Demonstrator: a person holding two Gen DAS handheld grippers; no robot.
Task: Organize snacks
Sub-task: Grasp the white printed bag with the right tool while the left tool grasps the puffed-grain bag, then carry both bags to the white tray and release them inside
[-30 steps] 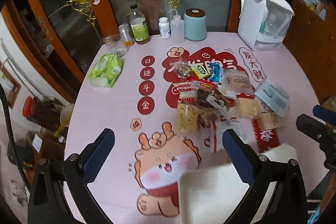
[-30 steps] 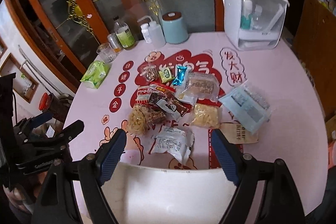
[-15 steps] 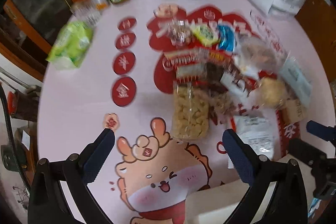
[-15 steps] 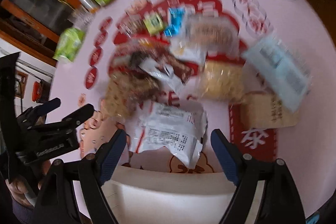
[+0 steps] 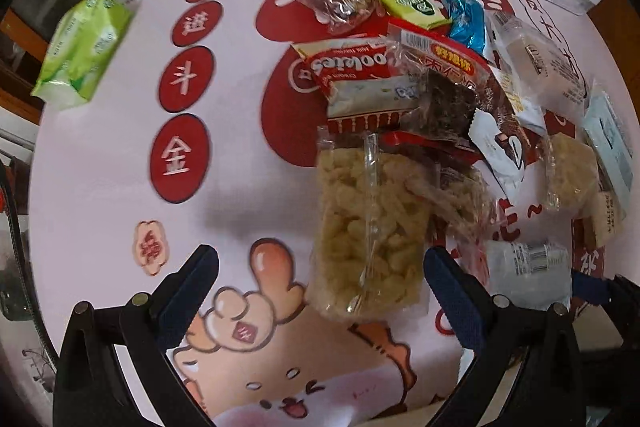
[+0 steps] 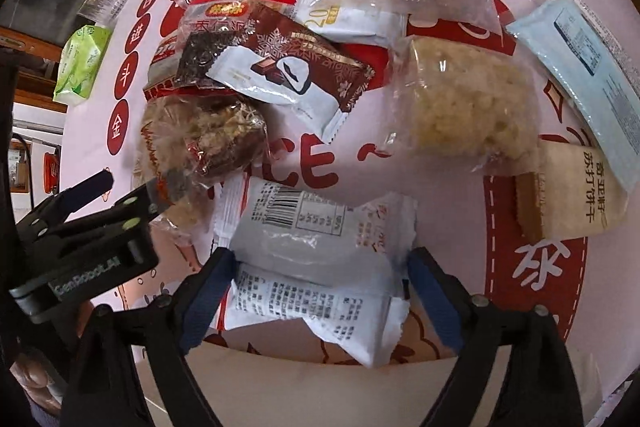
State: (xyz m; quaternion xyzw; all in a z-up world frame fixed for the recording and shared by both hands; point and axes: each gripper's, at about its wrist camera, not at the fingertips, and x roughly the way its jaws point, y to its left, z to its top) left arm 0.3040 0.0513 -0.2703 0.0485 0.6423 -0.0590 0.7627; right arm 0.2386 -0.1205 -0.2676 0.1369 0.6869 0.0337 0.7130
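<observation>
Over the table (image 5: 100, 195), both my grippers have come down closer to the snacks. My right gripper (image 6: 320, 291) just opened wider around the white packet (image 6: 316, 247); my left gripper (image 5: 320, 291) is open and empty above the puff bag (image 5: 368, 227).

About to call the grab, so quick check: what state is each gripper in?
Left gripper: open, holding nothing, above the puffed-snack bag.
Right gripper: open, has just been opening, fingers either side of the white packet.

Black two-finger grippers (image 5: 320, 281), blue-padded fingers (image 6: 208, 301), silver screws, white lettering on the left gripper (image 6: 90, 203).
</observation>
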